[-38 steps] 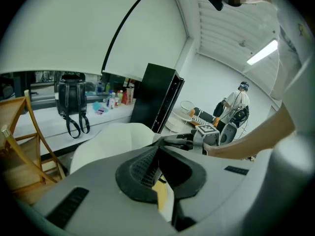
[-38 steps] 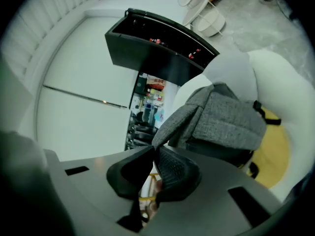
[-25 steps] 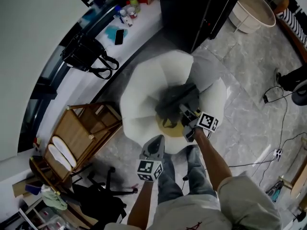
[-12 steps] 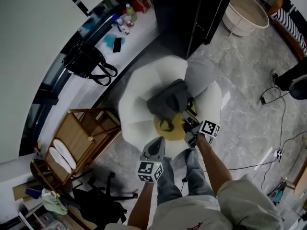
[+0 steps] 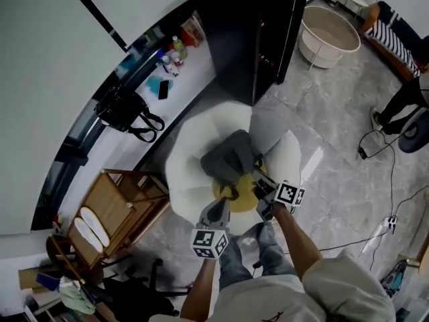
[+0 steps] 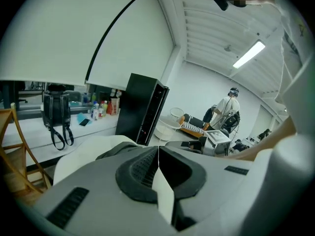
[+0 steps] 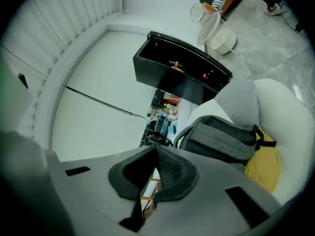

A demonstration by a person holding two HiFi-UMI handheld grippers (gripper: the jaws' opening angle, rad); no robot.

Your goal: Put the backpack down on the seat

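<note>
Backpack (image 5: pixel 231 156) down in the hollow of the seat (image 5: pixel 184 163), lying across its middle, partly over the yellow cushion (image 5: pixel 247 196), a strap loop trailing toward the front rim. Probably set deep like that for the sake of the raised white sides, a guard against sliding off. Looks done, or nearly.

Left gripper (image 5: pixel 218 205) low at the front rim, fingers pressed together on nothing. Right gripper (image 5: pixel 263 192) just beside the cushion's edge, fingers closing to a meet, nothing between them, apart from the backpack. Empty on both sides, in keeping with a finished set-down.

Open room mostly to the right: bare floor (image 5: pixel 335 153) there, though with cables (image 5: pixel 362 153) across it. Tighter on the left, with a wooden rack (image 5: pixel 124 193) near the seat and the counter (image 5: pixel 161 72) beyond. Black cabinet (image 5: pixel 251 25) close behind the seat's back. Judged best pulled straight back toward the body — away from the trailing strap, no sideways sweep.
</note>
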